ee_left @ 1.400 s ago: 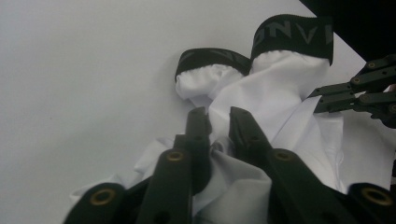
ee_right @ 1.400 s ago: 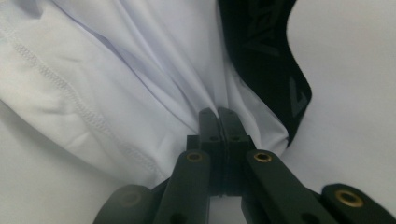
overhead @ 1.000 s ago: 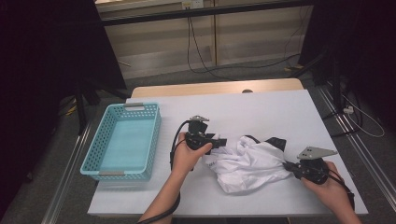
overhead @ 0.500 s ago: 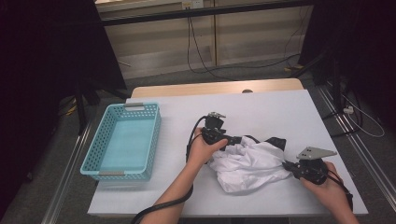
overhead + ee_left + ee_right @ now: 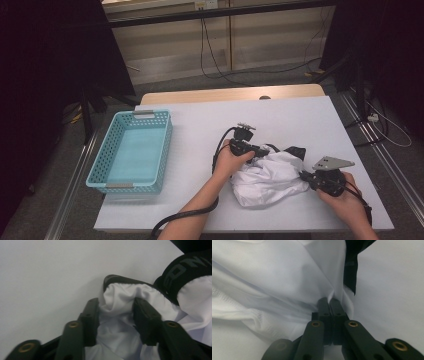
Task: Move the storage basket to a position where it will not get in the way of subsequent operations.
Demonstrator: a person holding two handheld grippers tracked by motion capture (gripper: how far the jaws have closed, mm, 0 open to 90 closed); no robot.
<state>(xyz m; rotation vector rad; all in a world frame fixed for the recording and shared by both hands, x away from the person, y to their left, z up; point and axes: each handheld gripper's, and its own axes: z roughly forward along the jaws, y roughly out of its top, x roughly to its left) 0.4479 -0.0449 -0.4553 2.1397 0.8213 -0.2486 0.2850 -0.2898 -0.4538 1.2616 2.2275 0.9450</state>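
A blue basket (image 5: 131, 152) stands at the left of the white worktop (image 5: 200, 135). Right of it, the left gripper (image 5: 260, 151) has just been closing its jaws, a bunched fold of the white garment (image 5: 270, 177) gathered between them at the cloth's upper edge. The garment lies crumpled near the worktop's front right. The right gripper (image 5: 303, 175) pinches its right edge, jaws pressed together on the cloth.
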